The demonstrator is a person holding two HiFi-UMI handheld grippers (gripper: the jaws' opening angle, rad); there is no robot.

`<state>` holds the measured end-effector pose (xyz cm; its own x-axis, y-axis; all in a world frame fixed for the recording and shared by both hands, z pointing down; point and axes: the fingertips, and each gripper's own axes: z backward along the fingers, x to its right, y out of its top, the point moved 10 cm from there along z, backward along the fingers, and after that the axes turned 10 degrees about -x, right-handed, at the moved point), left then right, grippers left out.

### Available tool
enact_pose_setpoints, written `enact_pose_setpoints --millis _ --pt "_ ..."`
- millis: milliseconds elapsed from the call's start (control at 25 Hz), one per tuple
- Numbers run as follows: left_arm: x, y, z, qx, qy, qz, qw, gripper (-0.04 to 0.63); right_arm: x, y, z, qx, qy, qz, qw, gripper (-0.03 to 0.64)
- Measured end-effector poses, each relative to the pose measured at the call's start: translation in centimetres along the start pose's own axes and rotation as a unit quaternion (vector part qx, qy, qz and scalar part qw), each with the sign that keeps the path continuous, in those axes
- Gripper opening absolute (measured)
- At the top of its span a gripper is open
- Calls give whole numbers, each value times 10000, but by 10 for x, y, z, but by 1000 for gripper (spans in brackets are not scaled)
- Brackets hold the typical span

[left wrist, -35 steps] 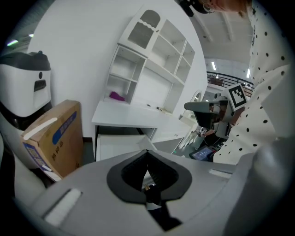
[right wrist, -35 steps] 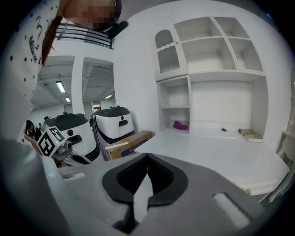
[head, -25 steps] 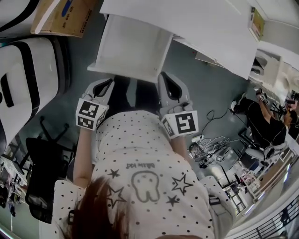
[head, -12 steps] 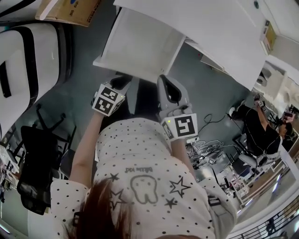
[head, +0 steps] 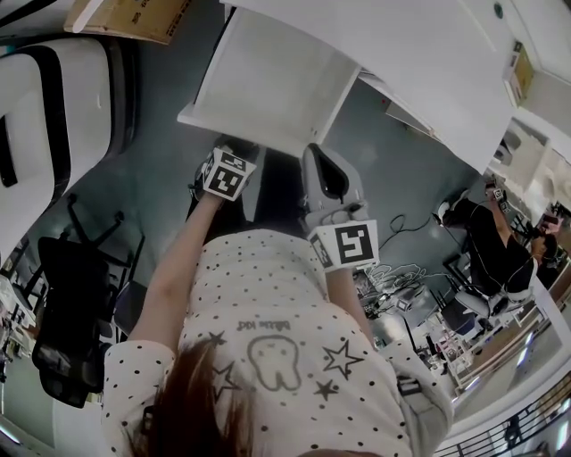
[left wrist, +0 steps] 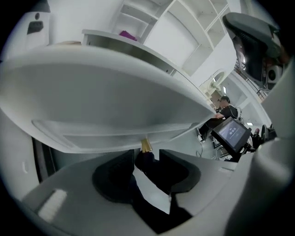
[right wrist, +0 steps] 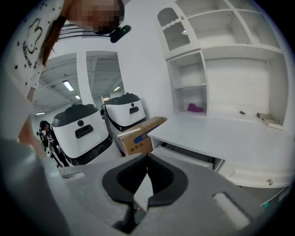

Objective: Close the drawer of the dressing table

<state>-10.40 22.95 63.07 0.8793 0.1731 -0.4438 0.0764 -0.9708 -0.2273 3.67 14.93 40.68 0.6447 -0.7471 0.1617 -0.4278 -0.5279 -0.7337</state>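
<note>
The white drawer (head: 268, 80) stands pulled out from the dressing table (head: 428, 62). My left gripper (head: 234, 150) is at the drawer's front edge, low down. In the left gripper view the drawer front (left wrist: 106, 106) fills the frame from below, and a small gold knob (left wrist: 145, 144) sits just past my left gripper (left wrist: 146, 154), in line with the gap. Its jaws have just been opening and grip nothing. My right gripper (head: 317, 153) hovers short of the drawer's right corner. In its own view the right gripper (right wrist: 147, 157) has its tips together, with the open drawer (right wrist: 184, 156) beyond.
A cardboard box (head: 134, 18) and a white machine (head: 53, 116) stand left of the drawer. A black chair base (head: 71, 303) is at lower left. Cables (head: 401, 277) lie on the floor at right, near a seated person (head: 500, 241).
My left gripper has swung from beside the body toward the drawer's front edge and dropped lower. The right gripper has barely shifted.
</note>
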Motion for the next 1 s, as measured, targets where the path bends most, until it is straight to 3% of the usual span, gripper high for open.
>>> enact_pose_setpoints --millis 480,1000 --pt "1 -2 -35 9 345 92 9994 147 0 -10 15 111 -286 -208 9993 3" --pt "-1 10 -39 -82 213 3 9997 87 7 -18 36 303 -781 -556 9949 3"
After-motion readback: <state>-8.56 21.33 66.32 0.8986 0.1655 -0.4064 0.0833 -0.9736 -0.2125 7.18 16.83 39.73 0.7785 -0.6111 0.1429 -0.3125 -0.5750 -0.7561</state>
